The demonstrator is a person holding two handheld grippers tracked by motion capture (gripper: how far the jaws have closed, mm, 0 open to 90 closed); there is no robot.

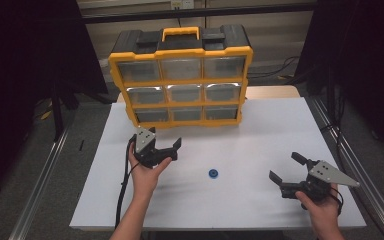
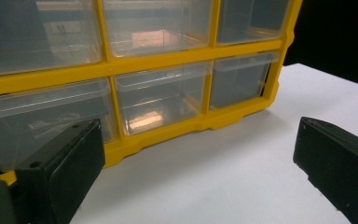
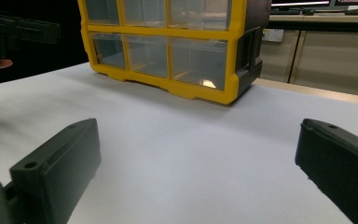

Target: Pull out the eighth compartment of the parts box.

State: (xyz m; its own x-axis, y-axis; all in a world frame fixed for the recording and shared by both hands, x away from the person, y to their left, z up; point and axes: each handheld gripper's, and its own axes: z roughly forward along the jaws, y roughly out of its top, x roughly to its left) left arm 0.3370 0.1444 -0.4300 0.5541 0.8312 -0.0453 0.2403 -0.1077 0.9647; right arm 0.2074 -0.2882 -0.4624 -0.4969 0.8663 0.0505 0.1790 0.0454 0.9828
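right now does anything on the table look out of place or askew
Only a small blue round part lies loose on the white table, apart from the yellow-framed organizer of clear drawers, whose drawers look shut. Both grippers, left and right, are open and empty.

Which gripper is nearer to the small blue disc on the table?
The left. The left gripper is open, up and left of the small blue disc, fairly close. The right gripper is open too, farther off to the disc's right.

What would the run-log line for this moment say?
left gripper: open, near drawer box | right gripper: open, empty | blue disc: on table, untouched | drawers: all shut
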